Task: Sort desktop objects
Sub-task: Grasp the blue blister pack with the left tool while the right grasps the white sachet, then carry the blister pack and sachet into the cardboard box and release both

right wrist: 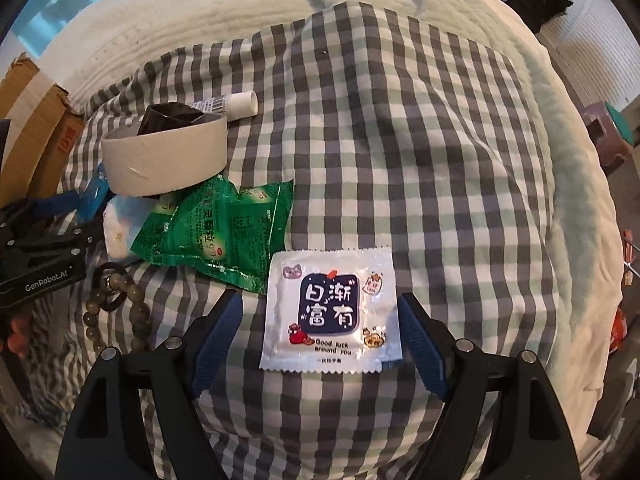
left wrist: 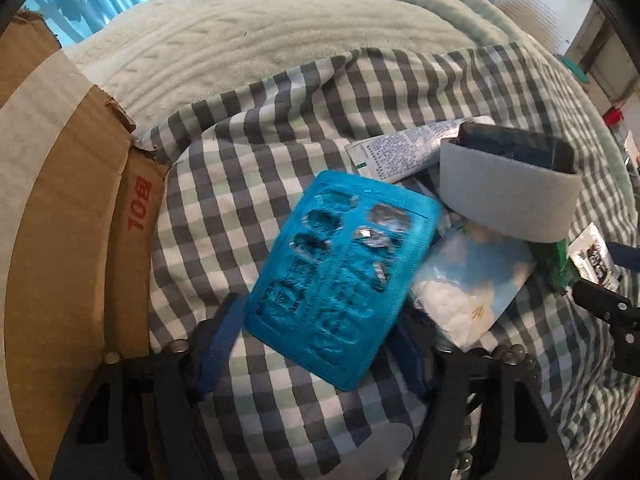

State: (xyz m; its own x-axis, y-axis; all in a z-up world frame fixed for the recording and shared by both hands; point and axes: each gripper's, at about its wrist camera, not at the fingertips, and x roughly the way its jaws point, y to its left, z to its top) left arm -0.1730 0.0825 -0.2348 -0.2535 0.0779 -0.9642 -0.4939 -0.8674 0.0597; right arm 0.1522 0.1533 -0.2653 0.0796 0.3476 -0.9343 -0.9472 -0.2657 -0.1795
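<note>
Bedding covers the whole scene: a checked cloth point(right wrist: 400, 120) lies over a pale green quilt point(left wrist: 260, 32), and the objects to sort sit in a loose cluster on the cloth. The left gripper point(left wrist: 320, 344) points down over a blue blister pack point(left wrist: 340, 280); its blue fingers point(left wrist: 218, 344) stand apart on either side of the pack's near end, and whether they touch it cannot be told. Just right of the pack lies a pale blue-and-white packet point(left wrist: 468, 280), and beyond that a roll of white tape point(right wrist: 164, 160) with a dark object point(right wrist: 172, 118) standing in it and a white tube point(right wrist: 240, 105) behind. A cardboard box point(left wrist: 60, 220) stands at the left. The right gripper point(right wrist: 320, 340) has its jaws apart around a white sachet point(right wrist: 330, 310) with printed characters, which lies flat between them. Left of it are a green sachet point(right wrist: 224, 232) and a bead bracelet point(right wrist: 116, 304).
</note>
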